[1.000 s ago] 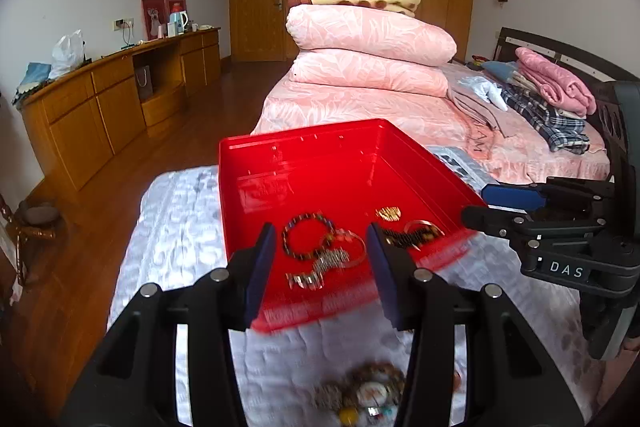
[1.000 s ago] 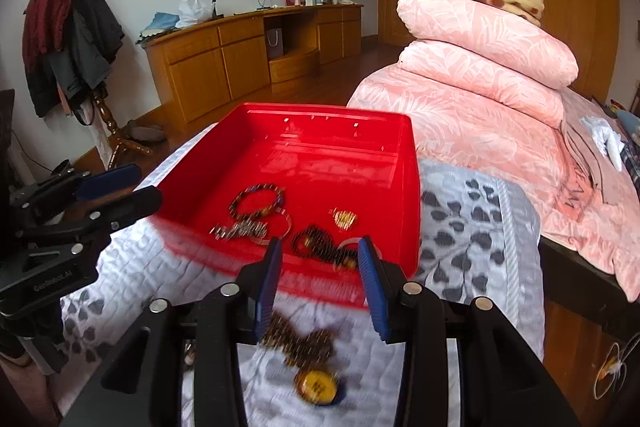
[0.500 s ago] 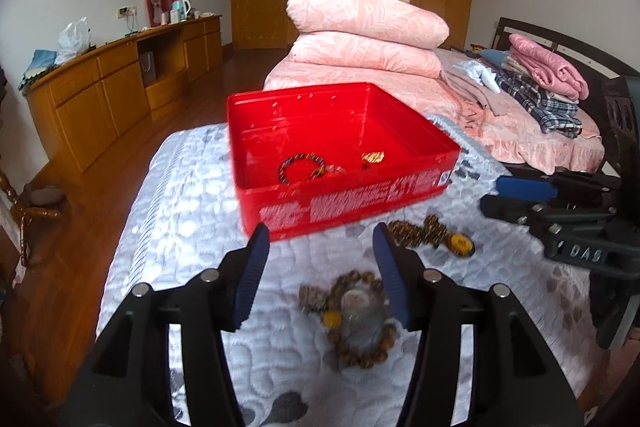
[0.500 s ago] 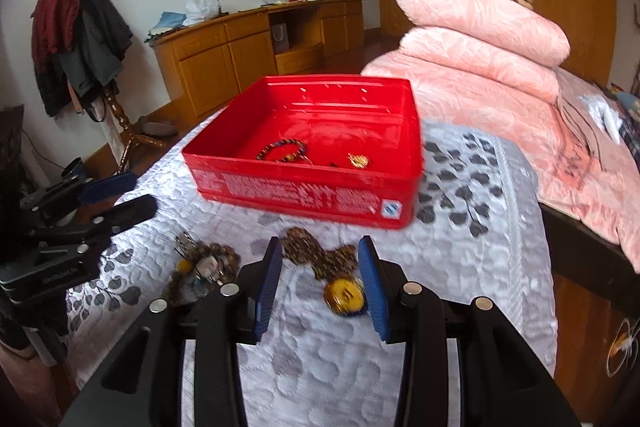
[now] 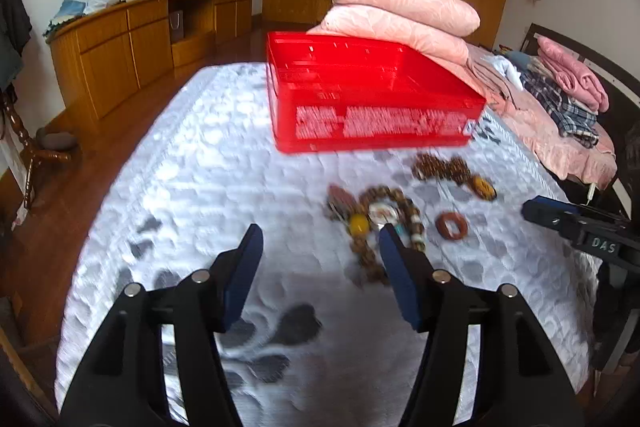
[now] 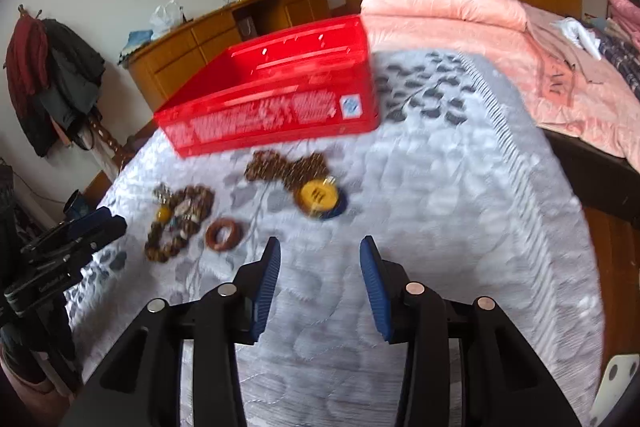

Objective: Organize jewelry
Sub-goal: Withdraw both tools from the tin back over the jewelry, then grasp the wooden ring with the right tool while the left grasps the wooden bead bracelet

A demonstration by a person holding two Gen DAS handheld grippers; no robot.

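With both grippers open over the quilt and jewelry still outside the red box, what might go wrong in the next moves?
1. The bead bracelet pile is tangled with a yellow bead and charms, so the left gripper may lift only part of it, or drag the small red ring lying beside it.
2. The brown necklace with the yellow pendant lies close to the red box; the chain could catch on the box rim and hang outside.

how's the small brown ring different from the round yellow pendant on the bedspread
The brown ring is an open hoop with a hole through it; the yellow pendant is a solid disc. The ring lies alone, while the pendant is attached to a dark bead strand. The ring sits farther from the red bin than the pendant. Both lie on the quilt, outside the bin.
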